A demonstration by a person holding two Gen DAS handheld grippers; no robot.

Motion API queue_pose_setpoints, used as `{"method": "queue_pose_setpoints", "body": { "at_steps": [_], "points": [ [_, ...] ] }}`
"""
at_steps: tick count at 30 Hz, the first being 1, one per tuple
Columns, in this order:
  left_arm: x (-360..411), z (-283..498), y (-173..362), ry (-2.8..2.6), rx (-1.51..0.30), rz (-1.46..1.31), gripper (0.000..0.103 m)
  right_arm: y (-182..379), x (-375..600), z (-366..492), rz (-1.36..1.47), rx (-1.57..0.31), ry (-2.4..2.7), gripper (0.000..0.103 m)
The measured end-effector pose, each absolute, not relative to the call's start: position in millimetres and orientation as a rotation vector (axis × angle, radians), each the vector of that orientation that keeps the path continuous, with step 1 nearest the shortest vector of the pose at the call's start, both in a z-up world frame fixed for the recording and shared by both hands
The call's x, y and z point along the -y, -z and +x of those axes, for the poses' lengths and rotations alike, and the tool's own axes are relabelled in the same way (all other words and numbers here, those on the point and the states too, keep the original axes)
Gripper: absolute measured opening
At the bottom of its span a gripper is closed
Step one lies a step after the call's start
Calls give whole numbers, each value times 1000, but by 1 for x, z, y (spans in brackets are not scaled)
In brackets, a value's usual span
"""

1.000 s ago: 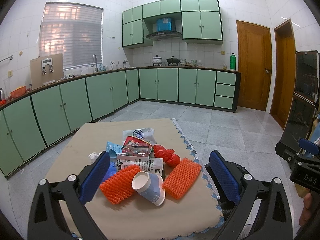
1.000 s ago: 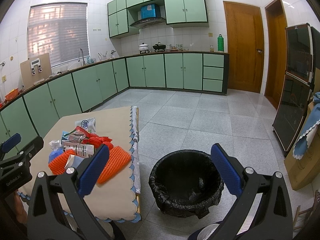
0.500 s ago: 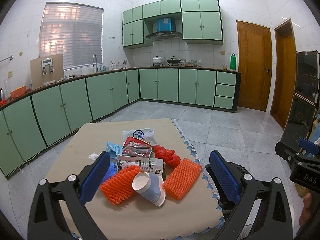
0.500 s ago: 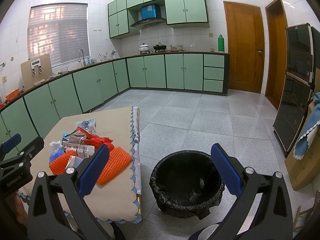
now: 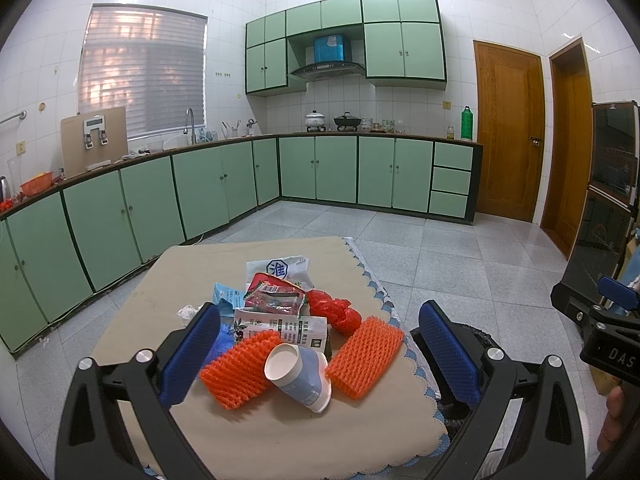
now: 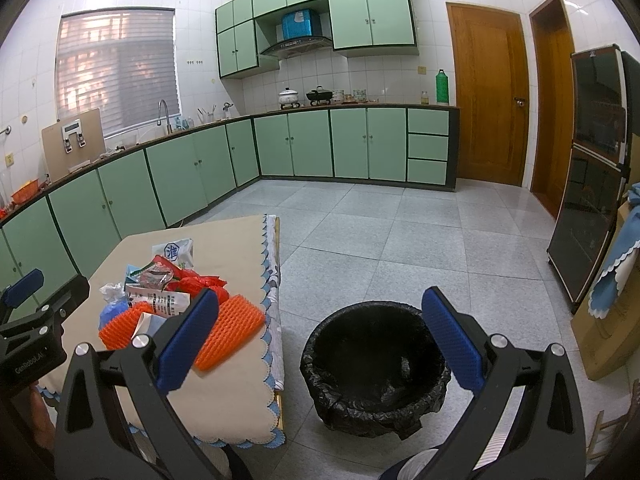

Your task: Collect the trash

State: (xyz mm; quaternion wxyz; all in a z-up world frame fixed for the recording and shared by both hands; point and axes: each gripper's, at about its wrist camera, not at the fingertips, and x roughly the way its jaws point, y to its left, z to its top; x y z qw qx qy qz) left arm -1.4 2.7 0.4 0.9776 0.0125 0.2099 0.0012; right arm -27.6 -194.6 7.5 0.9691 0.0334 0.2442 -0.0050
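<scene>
Orange foam netting marks the front of the trash heap: two foam sleeves [image 5: 240, 368] [image 5: 366, 356] lie either side of a tipped paper cup [image 5: 298, 372] whose mouth faces the camera. Using that cup as the landmark, a printed carton [image 5: 280, 326] lies just behind it, a red snack wrapper [image 5: 274, 294] rests on top of the carton, and a white bag with a blue emblem [image 5: 278, 268] sits furthest back. A knotted red plastic bag [image 5: 332, 310] lies behind the cup to its right, while a blue wrapper [image 5: 224, 294] and a crumpled white scrap [image 5: 188, 312] lie behind it to its left. All of this rests on the beige cloth of the table [image 5: 280, 432].

The black-lined bin [image 6: 376, 364] stands on the floor to the right of the cup, just off the table's scalloped edge. Its liner appears to hold nothing beyond its own folds, though the bottom is dark and hard to read.

The left gripper [image 5: 320, 352] hovers over the table's near edge with its jaws spread wide, framing the cup and both sleeves, and grips nothing. The right gripper [image 6: 320, 336] hangs above the gap between table and bin, jaws likewise spread and carrying nothing.

By my reading, the task is at its start: every piece seems still heaped on the table and nothing is lifted. The whole pile remains to be moved to the bin, and the cup looks like the nearest first pick.
</scene>
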Motion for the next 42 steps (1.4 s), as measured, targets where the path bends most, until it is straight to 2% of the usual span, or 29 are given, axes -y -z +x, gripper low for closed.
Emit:
{"method": "queue_pose_setpoints", "body": {
  "at_steps": [16, 34, 42],
  "points": [
    [-16, 2, 7, -27, -428, 22, 97, -4, 188, -23, 104, -488, 9, 98],
    [-129, 27, 59, -245, -503, 0, 97, 47, 88, 35, 92, -529, -168, 97],
    [-159, 38, 89, -248, -573, -19, 93, 88, 32, 47, 38, -560, -247, 84]
  ]
}}
